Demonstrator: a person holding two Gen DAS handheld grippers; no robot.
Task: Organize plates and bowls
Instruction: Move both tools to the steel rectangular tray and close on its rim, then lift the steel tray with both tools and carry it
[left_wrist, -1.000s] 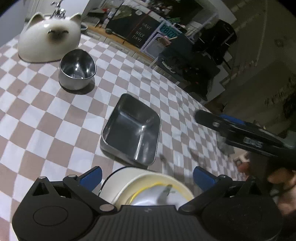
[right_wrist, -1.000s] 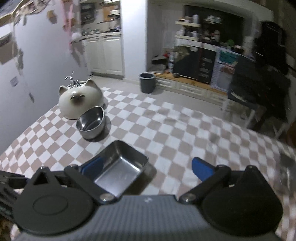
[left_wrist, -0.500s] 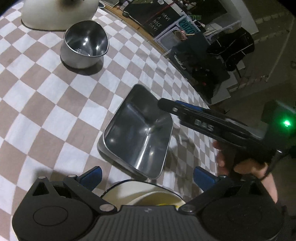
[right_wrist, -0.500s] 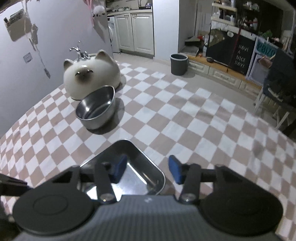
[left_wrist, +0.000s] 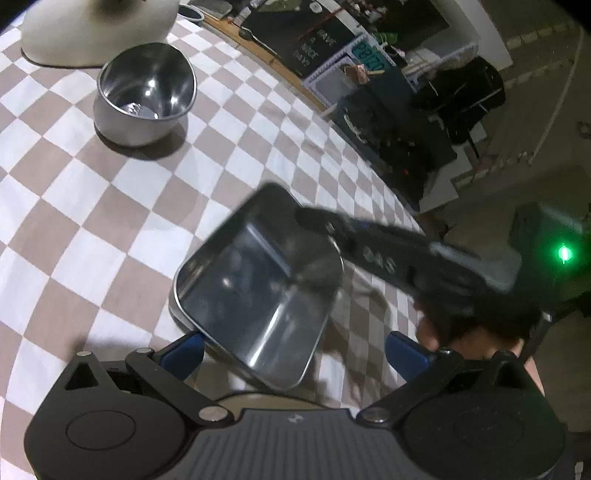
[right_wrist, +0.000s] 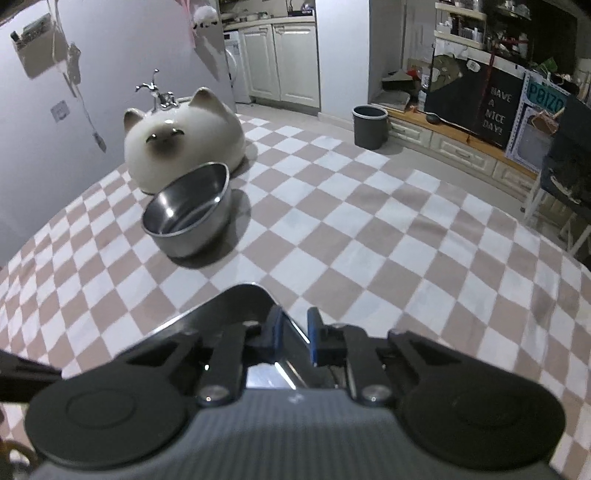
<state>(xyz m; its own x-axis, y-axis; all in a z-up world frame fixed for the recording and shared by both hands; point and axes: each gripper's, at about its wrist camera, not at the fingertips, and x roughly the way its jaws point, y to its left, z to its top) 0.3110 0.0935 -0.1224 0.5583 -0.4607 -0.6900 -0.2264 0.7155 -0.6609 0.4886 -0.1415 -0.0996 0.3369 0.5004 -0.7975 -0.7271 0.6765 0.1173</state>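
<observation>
round steel bowl (right_wrist: 188, 218) beside cat-shaped ceramic (right_wrist: 184, 136), behind rectangular tray (left_wrist: 258, 291).

tray (left_wrist: 258, 291): shiny metal | bowl (right_wrist: 186, 216): polished metal | tablecloth (right_wrist: 369, 240): matt cloth

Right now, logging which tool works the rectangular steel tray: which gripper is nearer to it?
Right. The right gripper is closing over the rectangular steel tray's far rim; the left gripper hangs open beside its near edge.

Cat-shaped ceramic figure (right_wrist: 183, 138) on checkered tablecloth (right_wrist: 388, 236); grey bin (right_wrist: 370, 126) on floor; chalkboard sign (right_wrist: 493, 107) beyond.
</observation>
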